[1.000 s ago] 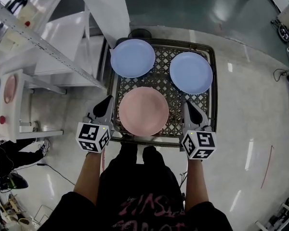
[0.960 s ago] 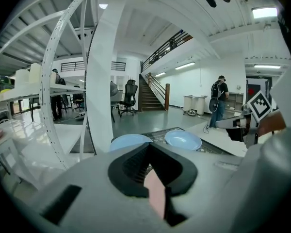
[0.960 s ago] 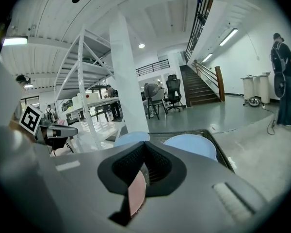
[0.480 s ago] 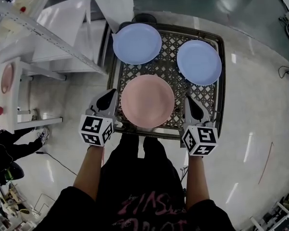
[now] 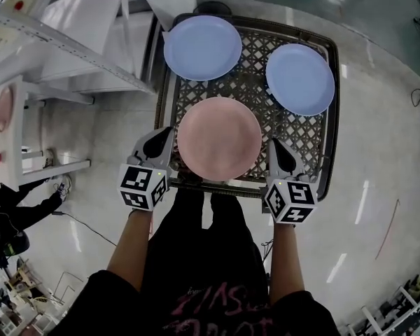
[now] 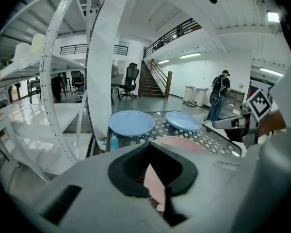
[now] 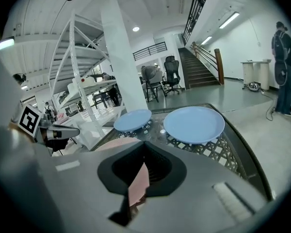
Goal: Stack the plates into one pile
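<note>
The lattice-topped table (image 5: 253, 84) stretches away ahead of both grippers, and its near edge lies under their tips. A white shelving rack (image 5: 70, 42) stands off to the outer side of the left gripper (image 5: 164, 136), clear of the table. Three plates lie apart on the table, none stacked. The pink plate (image 5: 219, 138) is the nearest. It sits between the two grippers, with its rim just beside each tip, though contact cannot be made out. One blue plate (image 5: 202, 47) lies well beyond the left gripper at the far left corner. The other blue plate (image 5: 299, 78) lies well beyond the right gripper (image 5: 277, 150) on the far right side. Each gripper points forward and down at the table's near edge. The jaws of both are pressed together, with nothing pinched between them.
</note>
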